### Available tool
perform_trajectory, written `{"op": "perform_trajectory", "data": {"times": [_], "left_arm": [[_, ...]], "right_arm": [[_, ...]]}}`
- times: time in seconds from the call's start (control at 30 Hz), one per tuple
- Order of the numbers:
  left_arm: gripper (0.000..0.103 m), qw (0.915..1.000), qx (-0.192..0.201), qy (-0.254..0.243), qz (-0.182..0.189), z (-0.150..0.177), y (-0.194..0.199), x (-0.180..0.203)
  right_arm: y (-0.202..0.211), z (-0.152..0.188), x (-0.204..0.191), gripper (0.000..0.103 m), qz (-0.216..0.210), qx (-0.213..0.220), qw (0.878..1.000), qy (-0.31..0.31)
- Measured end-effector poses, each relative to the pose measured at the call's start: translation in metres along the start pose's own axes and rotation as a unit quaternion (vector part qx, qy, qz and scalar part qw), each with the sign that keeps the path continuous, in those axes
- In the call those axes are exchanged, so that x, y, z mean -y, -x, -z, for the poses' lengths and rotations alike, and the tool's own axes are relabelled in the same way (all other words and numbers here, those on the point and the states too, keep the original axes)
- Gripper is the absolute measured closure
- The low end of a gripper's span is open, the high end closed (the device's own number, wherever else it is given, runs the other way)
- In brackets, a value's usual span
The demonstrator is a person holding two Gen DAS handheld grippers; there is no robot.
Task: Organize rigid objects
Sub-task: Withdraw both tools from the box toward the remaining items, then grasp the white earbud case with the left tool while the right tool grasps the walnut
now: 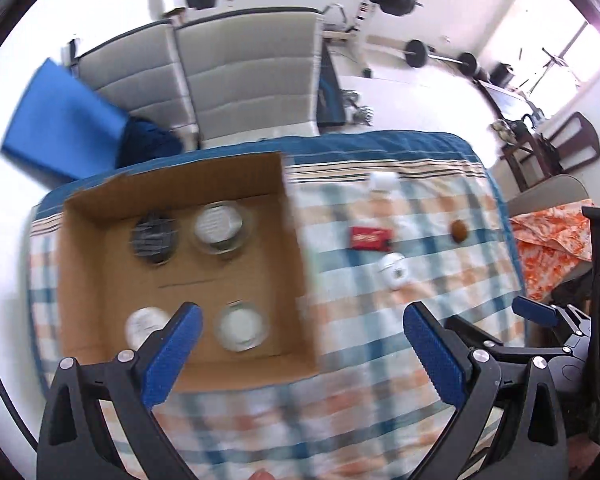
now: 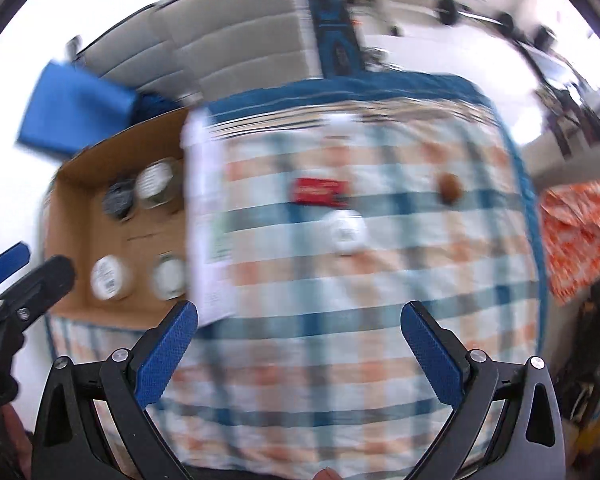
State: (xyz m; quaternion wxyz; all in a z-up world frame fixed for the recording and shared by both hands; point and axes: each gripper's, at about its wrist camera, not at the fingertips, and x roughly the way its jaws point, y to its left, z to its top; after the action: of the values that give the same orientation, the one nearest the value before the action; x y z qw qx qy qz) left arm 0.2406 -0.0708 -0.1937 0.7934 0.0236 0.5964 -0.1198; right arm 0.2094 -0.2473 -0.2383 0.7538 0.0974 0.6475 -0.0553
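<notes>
The open brown cardboard box [image 1: 100,264] sits on the left part of a table covered with a blue, orange and white checked cloth [image 1: 380,360]. Inside it stand four things in two rows: at the back a dark ribbed round container [image 1: 154,236] with a clear glass jar with a white lid [image 1: 220,226] just beside it on the right, and at the front a white round tub [image 1: 144,324] and another clear jar with a white top [image 1: 242,326]. The left gripper [image 1: 300,350] hangs above the front right part of the box with its blue-padded fingers [image 1: 172,356] spread wide and nothing between them.

Right of the box, out on the cloth, lies a flat red rectangular packet [image 1: 370,237], with a small white round tub [image 1: 394,270] just in front of it. A small white cylinder [image 1: 383,181] stands near the far edge of the cloth, and a small brown oval thing [image 1: 459,230] lies well apart to the right. The right gripper [image 2: 300,350] hovers over the bare cloth nearer than these things, its fingers spread and empty. Both views are motion-blurred.
</notes>
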Motion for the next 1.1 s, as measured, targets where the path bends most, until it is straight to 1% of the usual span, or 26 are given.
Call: {"op": "perform_trajectory", "data": {"times": [0.1, 0.17, 0.23, 0.3, 0.33, 0.37, 0.4, 0.43, 0.53, 0.6, 0.67, 0.7, 0.73, 0.83, 0.93, 0.97, 1.0, 1.03, 1.07, 1.1], "left_arm": [[0.0, 0.9997, -0.017, -0.017, -0.008, -0.016, -0.034, 0.038], [0.0, 0.9987, -0.04, -0.022, -0.022, -0.025, -0.064, 0.06], [0.0, 0.9973, -0.072, -0.01, -0.009, -0.03, -0.096, 0.076], [0.002, 0.9952, -0.098, 0.004, -0.006, -0.031, -0.125, 0.088], [0.011, 0.9938, -0.111, 0.008, -0.006, -0.032, -0.139, 0.093], [0.017, 0.9922, -0.124, 0.012, -0.009, -0.032, -0.153, 0.097], [0.027, 0.99, -0.14, 0.013, -0.013, -0.032, -0.169, 0.103], [0.031, 0.9886, -0.149, 0.014, -0.015, -0.032, -0.179, 0.107], [0.032, 0.9845, -0.172, 0.017, -0.028, -0.032, -0.212, 0.116], [0.032, 0.9812, -0.188, 0.023, -0.037, -0.032, -0.229, 0.117], [0.032, 0.9776, -0.205, 0.028, -0.041, -0.031, -0.244, 0.118], [0.032, 0.9758, -0.211, 0.028, -0.05, -0.03, -0.25, 0.118], [0.032, 0.9745, -0.216, 0.028, -0.055, -0.029, -0.255, 0.118], [0.031, 0.9731, -0.222, 0.033, -0.052, -0.028, -0.263, 0.118], [0.032, 0.9714, -0.226, 0.02, -0.07, -0.028, -0.27, 0.125], [0.033, 0.9709, -0.228, 0.018, -0.07, -0.027, -0.272, 0.126], [0.041, 0.9702, -0.232, 0.019, -0.067, -0.025, -0.275, 0.128], [0.045, 0.9689, -0.237, 0.017, -0.069, -0.023, -0.278, 0.13], [0.045, 0.9691, -0.236, 0.015, -0.071, -0.024, -0.28, 0.132], [0.048, 0.97, -0.232, 0.012, -0.072, -0.023, -0.28, 0.134]], "right_arm": [[-0.013, -0.013, 0.057, 0.0, 0.025, -0.001, 0.999, -0.041], [-0.028, -0.024, 0.093, 0.0, 0.037, -0.005, 0.997, -0.066], [-0.044, -0.033, 0.119, 0.0, 0.034, -0.009, 0.996, -0.083], [-0.061, -0.04, 0.137, 0.0, 0.026, -0.017, 0.995, -0.093], [-0.072, -0.045, 0.146, 0.0, 0.021, -0.021, 0.995, -0.095], [-0.079, -0.048, 0.152, 0.0, 0.016, -0.025, 0.995, -0.097], [-0.088, -0.051, 0.158, 0.0, 0.016, -0.028, 0.995, -0.099], [-0.096, -0.054, 0.161, 0.001, 0.013, -0.029, 0.994, -0.1], [-0.123, -0.065, 0.171, 0.005, 0.012, -0.039, 0.994, -0.098], [-0.137, -0.073, 0.176, 0.014, 0.01, -0.046, 0.994, -0.096], [-0.15, -0.081, 0.179, 0.017, 0.01, -0.053, 0.994, -0.09], [-0.155, -0.085, 0.18, 0.018, 0.011, -0.054, 0.995, -0.087], [-0.16, -0.09, 0.181, 0.018, 0.01, -0.057, 0.995, -0.083], [-0.173, -0.101, 0.178, 0.02, 0.02, -0.06, 0.996, -0.068], [-0.186, -0.113, 0.178, 0.026, 0.026, -0.066, 0.996, -0.059], [-0.19, -0.116, 0.177, 0.028, 0.026, -0.068, 0.996, -0.057], [-0.193, -0.119, 0.176, 0.031, 0.028, -0.069, 0.996, -0.055], [-0.196, -0.122, 0.175, 0.034, 0.029, -0.07, 0.996, -0.052], [-0.2, -0.124, 0.174, 0.04, 0.033, -0.073, 0.996, -0.05], [-0.203, -0.125, 0.173, 0.046, 0.037, -0.075, 0.995, -0.047]]}}
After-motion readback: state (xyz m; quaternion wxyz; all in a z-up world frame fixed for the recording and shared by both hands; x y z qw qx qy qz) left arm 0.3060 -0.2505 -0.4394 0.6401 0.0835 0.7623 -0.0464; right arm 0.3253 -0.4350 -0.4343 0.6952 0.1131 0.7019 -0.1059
